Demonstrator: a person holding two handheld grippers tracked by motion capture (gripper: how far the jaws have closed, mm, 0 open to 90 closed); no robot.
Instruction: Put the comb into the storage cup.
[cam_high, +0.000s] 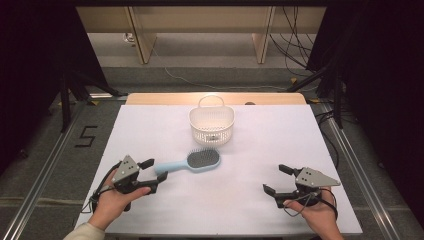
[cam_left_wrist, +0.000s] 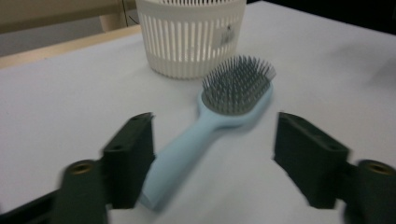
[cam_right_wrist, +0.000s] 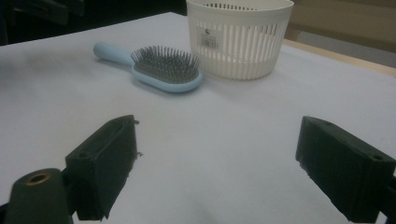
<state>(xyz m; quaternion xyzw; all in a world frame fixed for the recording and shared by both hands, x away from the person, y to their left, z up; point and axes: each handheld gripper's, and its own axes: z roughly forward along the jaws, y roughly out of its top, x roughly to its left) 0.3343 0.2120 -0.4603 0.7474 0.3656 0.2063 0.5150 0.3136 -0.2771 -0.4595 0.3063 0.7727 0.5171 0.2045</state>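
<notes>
Clearly the work in hand concerns the light blue hairbrush (cam_high: 192, 162), which lies just left of the middle of the high view on the white table (cam_high: 240, 200), bristles up, with its handle pointing toward the lower left. That handle end sits between the jaws of the left gripper (cam_high: 154, 176), which stand apart and do not press on it; in the left gripper view the handle (cam_left_wrist: 177, 163) runs up beside the left jaw, touching or nearly so, while the right jaw is well clear. I judge this a lining-up for a grasp on the handle, the slim part that two jaws can close on, with the bristled head left free.

Just above the brush head stands a white slatted basket (cam_high: 212, 124) with a loop handle, upright and open at the top, probably where the brush is meant to go. It is close to the brush but not touching it.

At the lower right of the high view the right gripper (cam_high: 276, 179) waits with its jaws wide apart and nothing between them, well away from the brush.

A small label (cam_right_wrist: 208, 38) sticks to the basket wall; its print is too small to read. On the floor at the left of the high view, black tape forms a figure 5 (cam_high: 86, 136).
</notes>
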